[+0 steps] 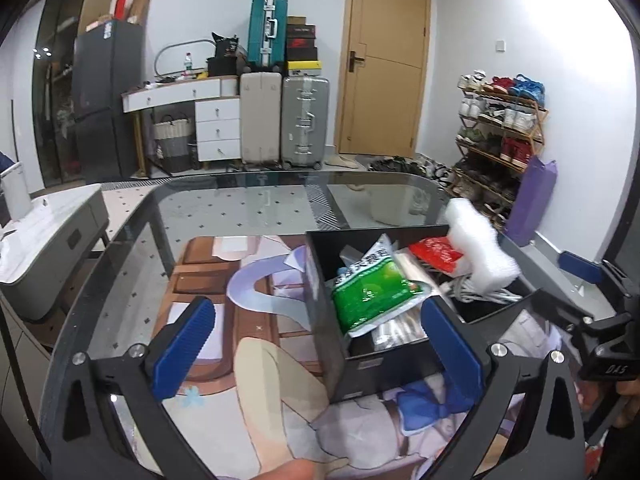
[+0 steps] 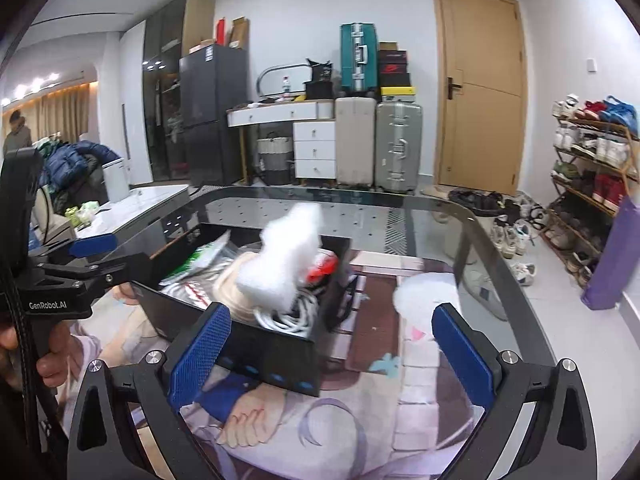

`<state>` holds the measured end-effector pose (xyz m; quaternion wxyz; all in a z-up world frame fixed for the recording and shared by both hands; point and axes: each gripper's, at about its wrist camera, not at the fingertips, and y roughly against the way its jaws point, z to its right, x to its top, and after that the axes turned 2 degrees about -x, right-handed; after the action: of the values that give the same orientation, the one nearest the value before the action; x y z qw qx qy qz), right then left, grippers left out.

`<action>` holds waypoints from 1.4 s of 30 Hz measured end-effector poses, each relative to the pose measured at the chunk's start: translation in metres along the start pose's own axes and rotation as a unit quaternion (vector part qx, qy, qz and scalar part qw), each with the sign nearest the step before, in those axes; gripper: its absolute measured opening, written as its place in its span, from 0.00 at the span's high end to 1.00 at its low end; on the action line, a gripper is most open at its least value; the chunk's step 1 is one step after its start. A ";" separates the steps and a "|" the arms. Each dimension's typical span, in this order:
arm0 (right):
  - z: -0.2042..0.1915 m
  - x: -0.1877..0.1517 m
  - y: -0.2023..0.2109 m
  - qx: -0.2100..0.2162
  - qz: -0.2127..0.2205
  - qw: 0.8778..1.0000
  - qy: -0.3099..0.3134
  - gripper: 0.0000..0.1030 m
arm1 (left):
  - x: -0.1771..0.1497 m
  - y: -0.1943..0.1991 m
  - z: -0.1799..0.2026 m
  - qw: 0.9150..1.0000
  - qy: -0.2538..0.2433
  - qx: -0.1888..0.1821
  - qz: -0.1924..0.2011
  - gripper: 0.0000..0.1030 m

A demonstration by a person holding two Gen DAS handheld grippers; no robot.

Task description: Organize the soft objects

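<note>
We hold our left gripper (image 1: 316, 354) and right gripper (image 2: 332, 354) spread wide and empty near the open black box (image 1: 320, 280) on the glass-topped table (image 1: 240, 204). A green plastic pouch (image 1: 370, 292), red packet (image 1: 438, 254), white coiled cable (image 2: 292, 316) and white bubble-wrap wad (image 2: 280, 264) already sit inside, so the sorting looks nearly finished.

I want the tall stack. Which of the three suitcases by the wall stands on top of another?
The teal hard-shell suitcase; it stands on the beige one, while the silver one stands beside it.
</note>
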<state>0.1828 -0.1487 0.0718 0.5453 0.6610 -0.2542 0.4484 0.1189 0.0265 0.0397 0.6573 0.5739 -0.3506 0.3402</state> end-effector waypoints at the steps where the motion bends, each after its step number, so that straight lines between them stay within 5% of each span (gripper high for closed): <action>1: 0.000 -0.002 0.001 -0.003 0.001 1.000 -0.003 0.01 | -0.002 -0.001 -0.001 1.000 -0.002 0.007 0.003 0.00; 13: 0.016 -0.002 0.015 -0.014 0.035 0.999 -0.031 0.01 | -0.011 -0.004 -0.008 1.000 0.012 0.008 0.003 0.00; 42: 0.002 -0.002 0.011 -0.025 0.032 0.999 -0.003 0.01 | -0.010 0.000 -0.006 1.000 0.012 0.007 0.008 0.00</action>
<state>0.1731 -0.1542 0.0754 0.5464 0.6402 -0.2877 0.4571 0.1143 0.0324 0.0303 0.6548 0.5712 -0.3450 0.3548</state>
